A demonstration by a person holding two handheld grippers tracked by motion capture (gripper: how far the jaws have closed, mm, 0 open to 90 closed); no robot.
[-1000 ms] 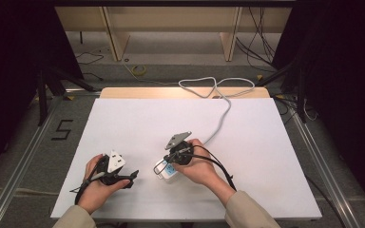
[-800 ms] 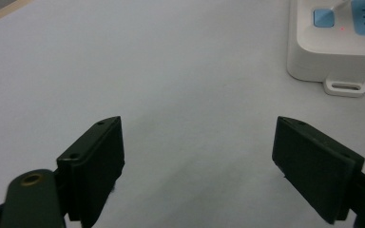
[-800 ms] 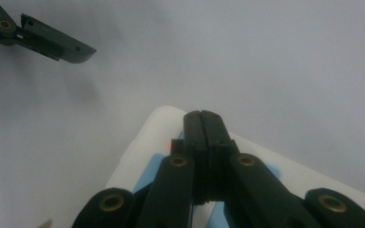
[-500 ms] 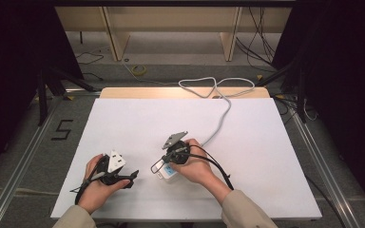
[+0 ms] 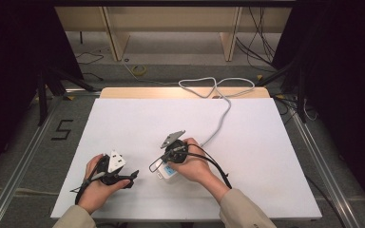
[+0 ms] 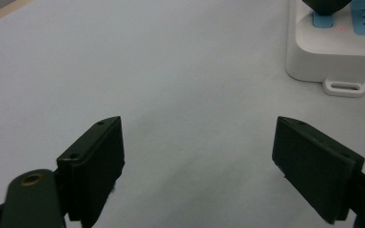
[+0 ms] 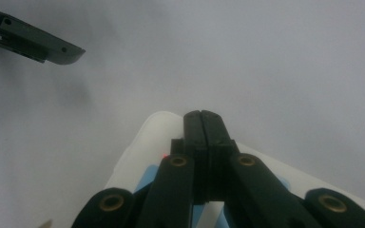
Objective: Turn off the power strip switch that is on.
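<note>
Two grippers near table's [image 5: 275,142] front edge: right gripper [image 7: 203,124] pinched together, pressing power strip [image 6: 330,57] switch; left gripper [image 6: 197,156] apart, idle. I risk tip slipping, strip skidding.

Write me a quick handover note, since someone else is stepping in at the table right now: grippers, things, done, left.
Left gripper: open, empty, resting on the white table beside the power strip.
Right gripper: jaws shut together, tip down on the power strip's blue switch.
Power strip: near the table's front middle, under the right hand; its white cable runs to the far edge.
Done: a small red light glows by the switch, so it looks on.
Left: probably lift the right gripper off.
</note>
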